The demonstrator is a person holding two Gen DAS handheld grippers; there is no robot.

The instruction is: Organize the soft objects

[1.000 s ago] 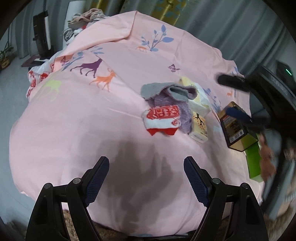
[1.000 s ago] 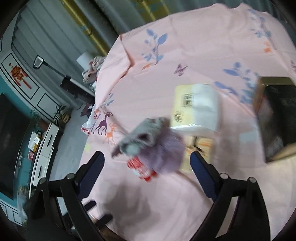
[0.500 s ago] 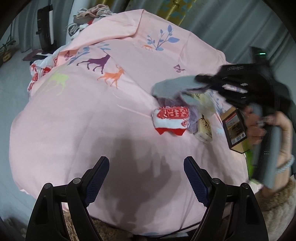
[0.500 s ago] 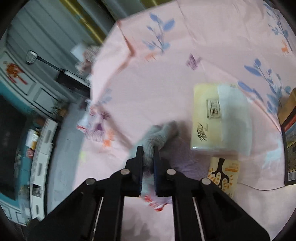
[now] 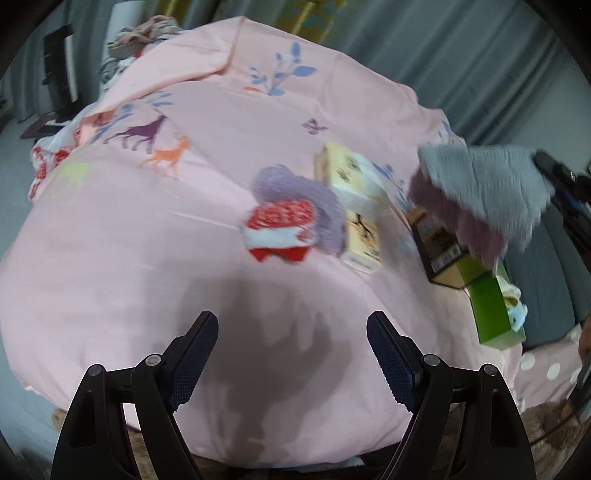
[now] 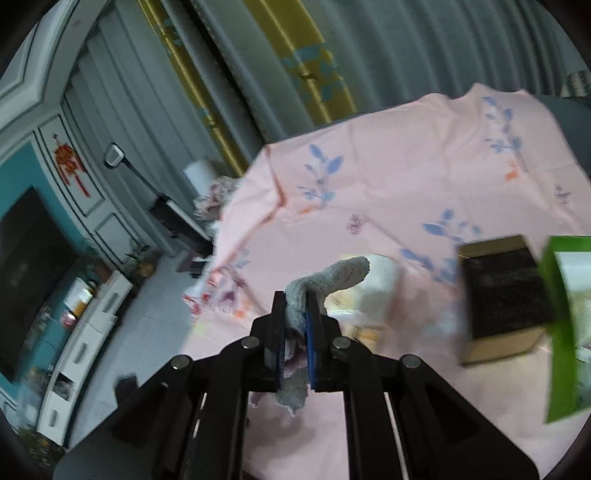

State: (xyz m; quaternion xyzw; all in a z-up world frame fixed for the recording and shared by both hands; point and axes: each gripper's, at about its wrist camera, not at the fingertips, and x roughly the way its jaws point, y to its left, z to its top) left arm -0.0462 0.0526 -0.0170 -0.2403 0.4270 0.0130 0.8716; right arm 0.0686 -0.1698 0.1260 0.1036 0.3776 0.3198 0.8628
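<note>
My right gripper (image 6: 295,306) is shut on a fuzzy grey sock (image 6: 332,277) with a purple part, held up in the air. In the left wrist view that grey sock (image 5: 484,184) hangs at the right above the boxes. A purple fuzzy sock (image 5: 295,188) and a red-and-white patterned sock (image 5: 280,225) lie together on the pink sheet (image 5: 147,240). My left gripper (image 5: 291,347) hovers open over the near part of the sheet, with nothing between its fingers.
A yellow tissue pack (image 5: 351,173) and a cream carton (image 5: 364,240) lie beside the socks. A dark box (image 6: 502,291) and a green box (image 6: 565,325) stand to the right. A heap of clothes (image 5: 147,33) lies at the far left corner.
My right gripper closed on the grey sock and lifted it off the purple sock, carrying it up and to the right. The left gripper stayed open and shifted a little.
</note>
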